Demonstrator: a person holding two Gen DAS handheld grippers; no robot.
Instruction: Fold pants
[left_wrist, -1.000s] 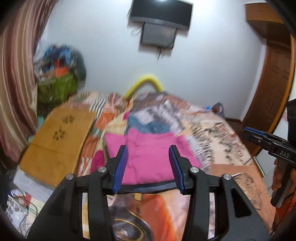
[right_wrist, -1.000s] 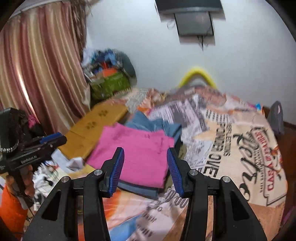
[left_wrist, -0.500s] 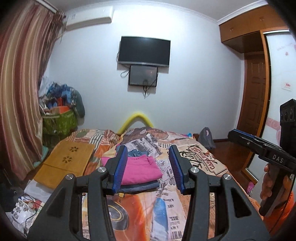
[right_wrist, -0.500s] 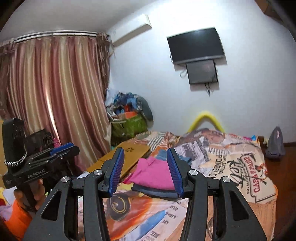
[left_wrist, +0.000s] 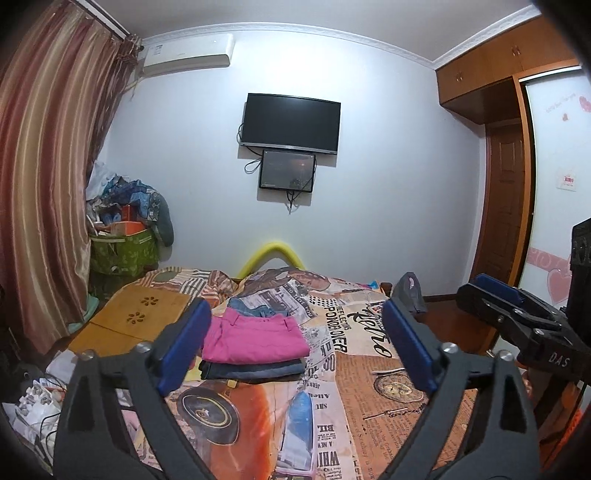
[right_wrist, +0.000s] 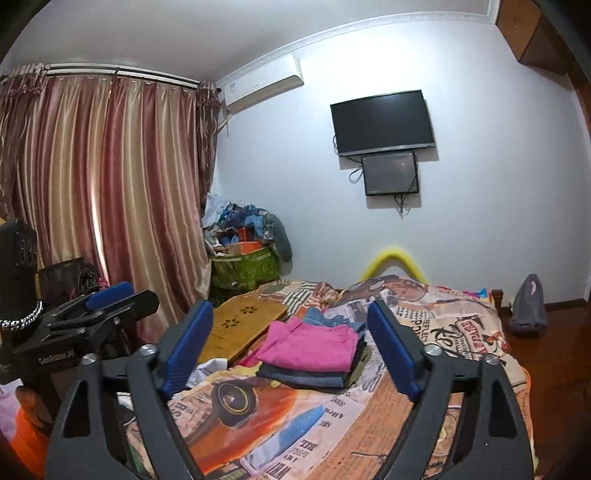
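Observation:
Folded pink pants (left_wrist: 255, 338) lie on top of a stack of folded dark jeans (left_wrist: 255, 371) in the middle of the bed; the pink pants also show in the right wrist view (right_wrist: 308, 345). My left gripper (left_wrist: 295, 349) is open and empty, held well back from the stack above the bed's near end. My right gripper (right_wrist: 290, 354) is open and empty, also held back. The right gripper shows at the right edge of the left wrist view (left_wrist: 517, 317), and the left gripper at the left of the right wrist view (right_wrist: 85, 314).
The bed has a printed newspaper-pattern cover (left_wrist: 369, 373). A wooden lap tray (left_wrist: 136, 317) lies at the bed's left side. A green bin heaped with clothes (left_wrist: 125, 243) stands by the curtain. A grey bag (right_wrist: 528, 306) sits on the floor at the right. A TV (left_wrist: 291, 122) hangs on the far wall.
Both grippers have pulled back and up from the stack, so the pants look smaller and farther away. Both stay open and empty.

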